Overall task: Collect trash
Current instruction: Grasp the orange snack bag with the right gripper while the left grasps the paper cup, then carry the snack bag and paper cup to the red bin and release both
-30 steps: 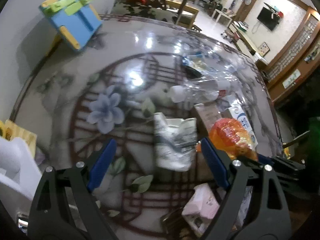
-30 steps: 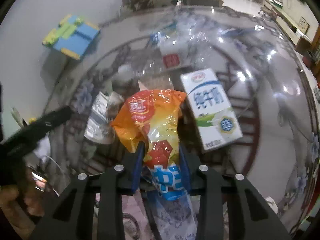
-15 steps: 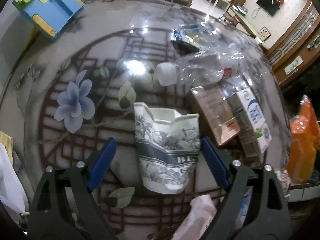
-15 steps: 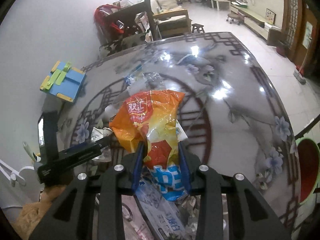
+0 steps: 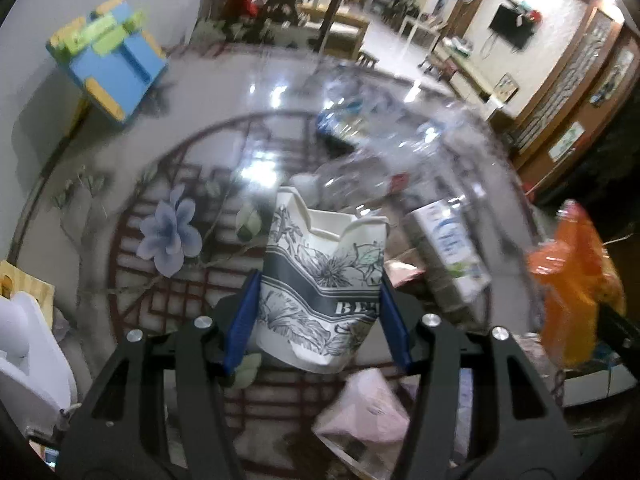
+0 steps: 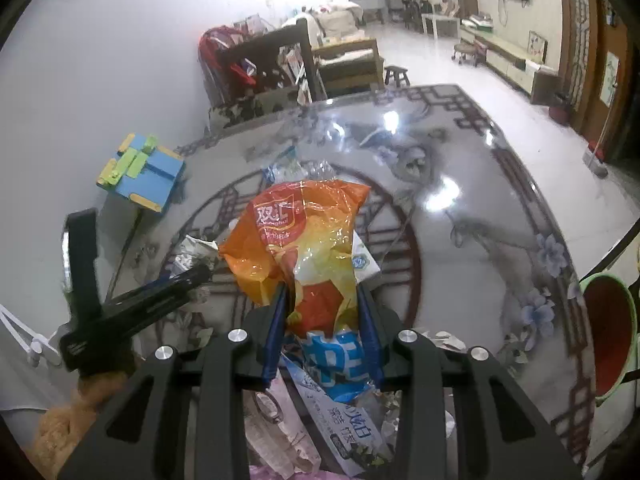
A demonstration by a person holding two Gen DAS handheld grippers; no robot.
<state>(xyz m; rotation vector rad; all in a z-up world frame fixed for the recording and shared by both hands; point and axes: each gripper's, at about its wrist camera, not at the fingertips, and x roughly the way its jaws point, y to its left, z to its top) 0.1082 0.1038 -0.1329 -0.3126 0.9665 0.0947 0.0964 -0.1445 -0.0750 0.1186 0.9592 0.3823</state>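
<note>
My left gripper [image 5: 318, 300] is shut on a crushed paper cup [image 5: 322, 288] with a grey flower print, held over the glass table [image 5: 120, 184]. My right gripper [image 6: 322, 320] is shut on an orange snack bag [image 6: 304, 248] and holds it well above the table; the bag also shows at the right of the left wrist view [image 5: 576, 284]. The left gripper's black frame shows at the left of the right wrist view [image 6: 132, 308].
On the table lie a clear plastic bottle [image 5: 360, 176], a milk carton [image 5: 452, 248], a pink pack [image 5: 368, 420] and other wrappers [image 6: 340, 412]. A blue and yellow toy [image 5: 108, 64] sits at the back left. A green bin with a red inside [image 6: 608, 336] stands right of the table.
My left gripper has closed on the paper cup and raised it. My right gripper has lifted the orange bag higher, away from the table.
</note>
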